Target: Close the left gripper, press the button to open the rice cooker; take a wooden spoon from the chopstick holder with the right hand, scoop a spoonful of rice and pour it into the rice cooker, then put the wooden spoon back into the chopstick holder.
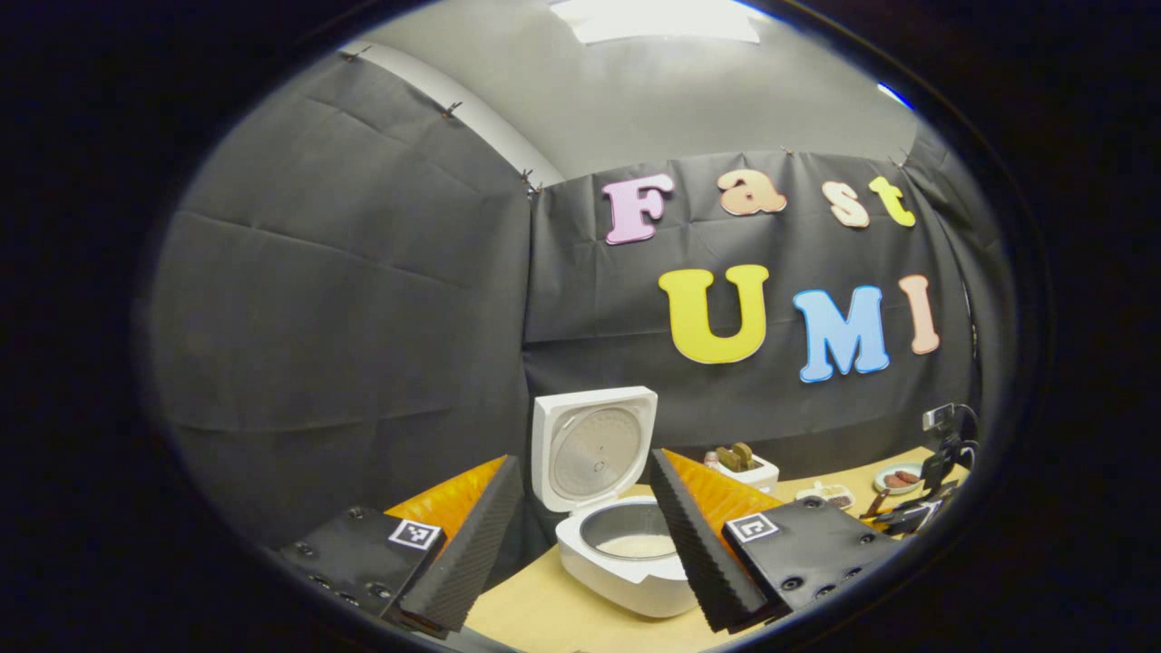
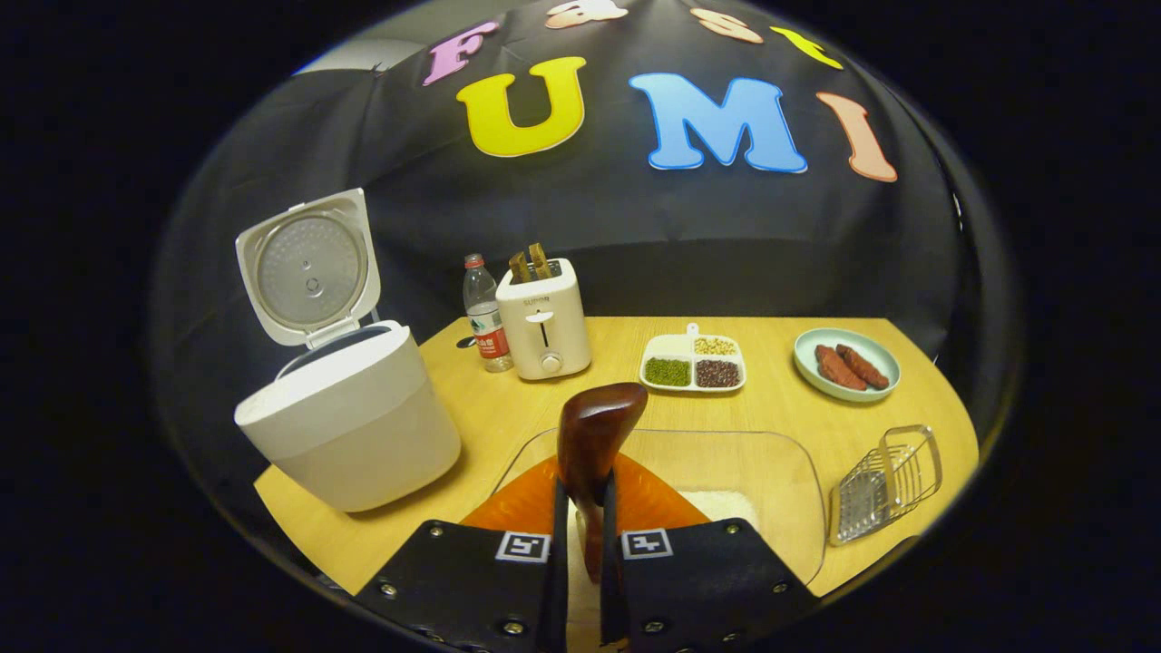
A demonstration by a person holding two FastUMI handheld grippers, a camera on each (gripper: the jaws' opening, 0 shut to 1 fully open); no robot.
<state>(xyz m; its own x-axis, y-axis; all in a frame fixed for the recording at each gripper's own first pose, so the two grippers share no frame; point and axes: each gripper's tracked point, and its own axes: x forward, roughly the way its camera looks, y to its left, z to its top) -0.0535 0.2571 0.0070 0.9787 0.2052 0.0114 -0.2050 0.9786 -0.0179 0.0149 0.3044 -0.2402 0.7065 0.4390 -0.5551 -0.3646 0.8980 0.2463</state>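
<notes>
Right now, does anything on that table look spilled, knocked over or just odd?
Nothing looks spilled or broken. The one thing askew is the wire rack at the table's right edge, which seems to lie tipped on its side. The rice cooker stands open and the wooden spoon is clamped upright in the right gripper.

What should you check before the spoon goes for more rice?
1. Rice cooker lid open: ok.
2. Wooden spoon held in the right claw: ok, both fingers press its handle.
3. Spoon above the clear rice container: ok.
4. Rice already in the cooker pot: ok, some white rice shows.
5. Left claw out of the way: ok, open, facing the cooker.
6. Spoon bowl empty: cannot tell.
</notes>
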